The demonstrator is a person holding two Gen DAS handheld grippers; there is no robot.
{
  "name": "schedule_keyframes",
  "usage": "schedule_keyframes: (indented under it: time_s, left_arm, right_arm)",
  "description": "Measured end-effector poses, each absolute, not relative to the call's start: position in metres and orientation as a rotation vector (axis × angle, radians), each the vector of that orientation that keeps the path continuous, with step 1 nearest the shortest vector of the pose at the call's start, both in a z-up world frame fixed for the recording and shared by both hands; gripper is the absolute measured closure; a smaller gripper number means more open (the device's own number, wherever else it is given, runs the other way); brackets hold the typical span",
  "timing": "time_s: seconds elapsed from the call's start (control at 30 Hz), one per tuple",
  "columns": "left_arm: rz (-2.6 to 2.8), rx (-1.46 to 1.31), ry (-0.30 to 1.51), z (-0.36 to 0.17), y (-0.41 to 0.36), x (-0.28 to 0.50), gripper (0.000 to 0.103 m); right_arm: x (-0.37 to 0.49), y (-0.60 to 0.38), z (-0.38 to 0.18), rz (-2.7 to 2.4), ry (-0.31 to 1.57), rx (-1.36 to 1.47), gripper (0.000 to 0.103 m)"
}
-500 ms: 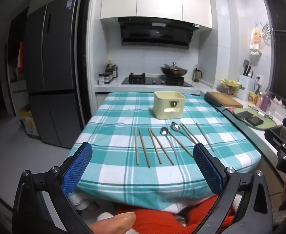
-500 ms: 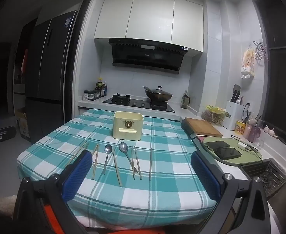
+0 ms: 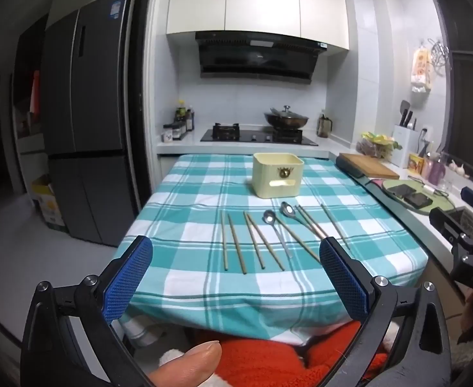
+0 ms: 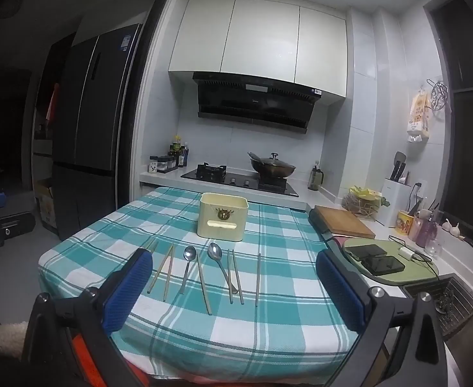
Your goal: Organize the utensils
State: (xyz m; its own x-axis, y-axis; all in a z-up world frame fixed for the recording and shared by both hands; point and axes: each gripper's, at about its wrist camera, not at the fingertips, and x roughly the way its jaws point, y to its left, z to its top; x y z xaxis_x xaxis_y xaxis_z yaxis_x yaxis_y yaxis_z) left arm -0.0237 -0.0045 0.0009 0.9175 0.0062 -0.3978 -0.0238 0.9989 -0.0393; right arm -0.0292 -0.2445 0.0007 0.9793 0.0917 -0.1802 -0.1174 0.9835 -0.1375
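Left hand-held gripper [image 3: 236,277] released, blue pads wide apart, nothing between. Ahead of it on the teal checked worktop [image 3: 188,206]: thin wooden chopsticks [image 3: 235,242], then two steel spoons [image 3: 276,232], lying loose in a row. Cream square plastic holder [image 3: 277,175] upright beyond them. Right hand-held gripper [image 4: 233,283] released too, empty, same row ahead.

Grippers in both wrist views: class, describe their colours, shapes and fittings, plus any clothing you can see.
Each gripper, left and right, has a black angular frame with silver bolts. Its two fingers carry blue, mesh-textured rectangular pads. Orange-red knitted clothing with white fluffy trim shows below.
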Motion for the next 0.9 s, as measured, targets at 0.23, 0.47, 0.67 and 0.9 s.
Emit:
schedule_keyframes:
  time_s: [0.23,0.47,0.67,0.9]
  left_arm:
    - [-0.001,-0.018,0.407,0.0,-0.007,-0.019,0.0]
    - [0.002,-0.024,0.426,-0.001,-0.008,-0.007,0.0]
    - [-0.006,-0.025,0.435,-0.002,-0.011,-0.001,0.0]
    - [-0.024,-0.019,0.43,-0.002,-0.014,0.004,0.0]
  right_arm:
    - [-0.03,-0.25,0.004,0.087,0.168,-0.134,0.0]
    - [-0.025,-0.26,0.009,0.072,0.146,-0.09,0.0]
    - [-0.022,-0.265,0.008,0.048,0.123,-0.079,0.0]
    - [-0.015,-0.27,0.003,0.028,0.146,-0.068,0.0]
